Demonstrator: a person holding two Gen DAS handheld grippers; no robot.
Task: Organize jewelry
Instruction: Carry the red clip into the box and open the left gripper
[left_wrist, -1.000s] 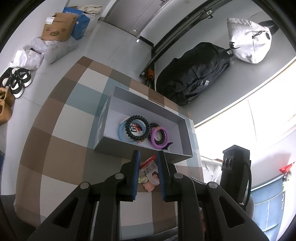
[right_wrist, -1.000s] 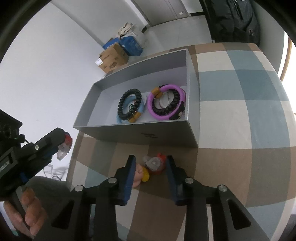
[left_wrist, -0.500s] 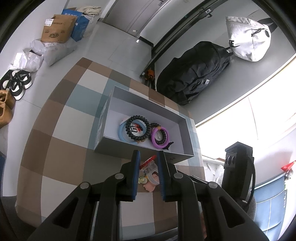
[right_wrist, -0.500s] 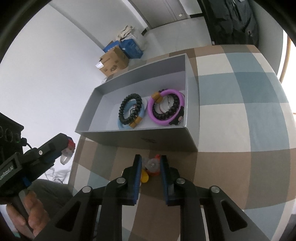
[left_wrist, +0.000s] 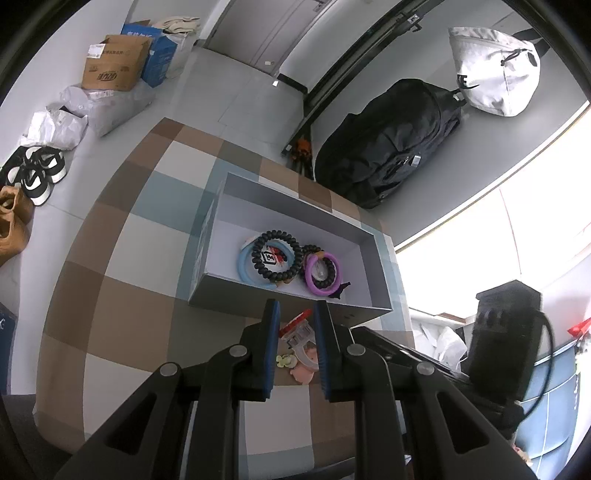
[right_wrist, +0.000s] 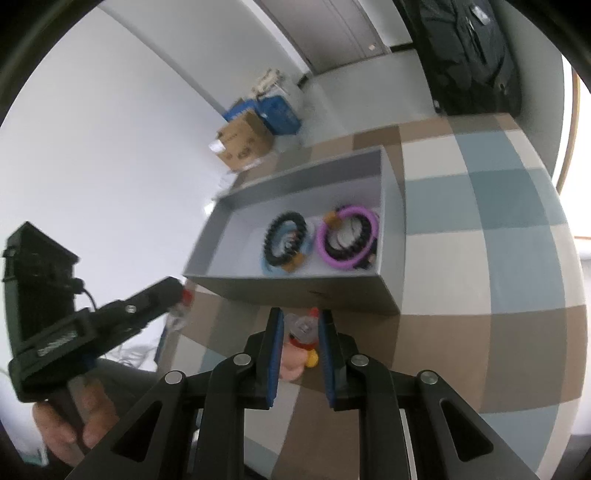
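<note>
A grey box sits on a checked table and holds a black coil bracelet on a blue ring, and a purple ring. My left gripper is shut on a clear hair clip with a red part, held above the table in front of the box. My right gripper is shut on a clear and red hair piece, lifted near the box's front wall. A pink piece and a yellow piece lie below it.
The left gripper and the hand holding it show at the left of the right wrist view. The right gripper's body shows at the right of the left wrist view. A black bag, cardboard boxes and shoes lie on the floor beyond the table.
My right gripper closed on the clear and red hair piece and rose with it from the table. My left gripper stayed shut on its clip and lifted a little.
</note>
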